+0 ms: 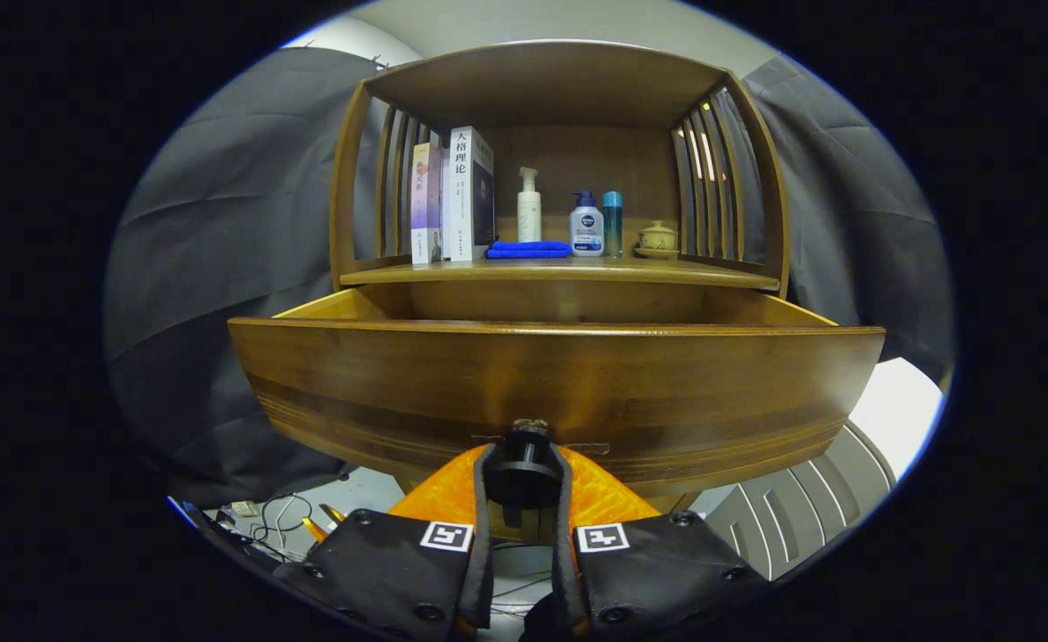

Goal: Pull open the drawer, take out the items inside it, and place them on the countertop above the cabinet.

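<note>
Drawer [559,392] is pulled out of the wooden cabinet [559,89], its curved front panel filling the space just ahead of the fingers. Inside of the drawer is hidden behind the front panel from this angle; only the tops of its side walls and the back edge show, so can't tell what's in it.

Drawer knob [524,473] sits low on the front panel, centre. Hand-held gripper [524,486] is closed narrow around it, a finger pressing on each side of the dark round knob. A small metal fitting shows just above the knob, against the wood.

Above the drawer is the table [559,270] surface of the cabinet, set inside an open niche with slatted sides. On it, left to right: two upright books [452,201] leaning together, a folded blue cloth [528,251] lying flat just beside them, a white pump bottle [529,207] standing behind the cloth, a white-and-blue pump bottle [586,225], a slim teal bottle [612,223] touching or nearly touching it, then a small lidded ceramic pot [656,238] on a saucer near the right slats.

Dark cloth wall behind the cabinet on both sides. Loose cables [278,517] on the floor lower left; a white ribbed panel [809,504] lower right, beneath the drawer's corner.
</note>
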A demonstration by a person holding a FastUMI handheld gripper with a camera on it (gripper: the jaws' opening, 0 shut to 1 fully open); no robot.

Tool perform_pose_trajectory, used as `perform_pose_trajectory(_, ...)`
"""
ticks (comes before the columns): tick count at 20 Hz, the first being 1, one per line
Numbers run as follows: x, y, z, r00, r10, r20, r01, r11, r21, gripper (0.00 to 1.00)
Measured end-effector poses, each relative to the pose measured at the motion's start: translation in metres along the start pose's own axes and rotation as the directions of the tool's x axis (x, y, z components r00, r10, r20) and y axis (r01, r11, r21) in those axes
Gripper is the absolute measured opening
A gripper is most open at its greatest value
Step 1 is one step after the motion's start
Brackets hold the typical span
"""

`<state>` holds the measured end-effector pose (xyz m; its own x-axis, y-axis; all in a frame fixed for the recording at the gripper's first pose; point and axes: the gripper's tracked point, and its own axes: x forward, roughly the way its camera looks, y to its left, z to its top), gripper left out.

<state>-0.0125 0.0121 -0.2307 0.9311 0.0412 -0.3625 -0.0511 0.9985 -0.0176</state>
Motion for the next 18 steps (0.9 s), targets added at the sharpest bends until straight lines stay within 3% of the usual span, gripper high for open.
perform_pose_trajectory(14, -0.032, 0.010, -0.015, 0.997, 0.070, -0.041, -0.071, 0.997, -0.016, 0.29)
perform_pose_trajectory(18, -0.047, 0.004, 0.000, 0.996, 0.080, -0.027, -0.081, 0.997, -0.014, 0.52)
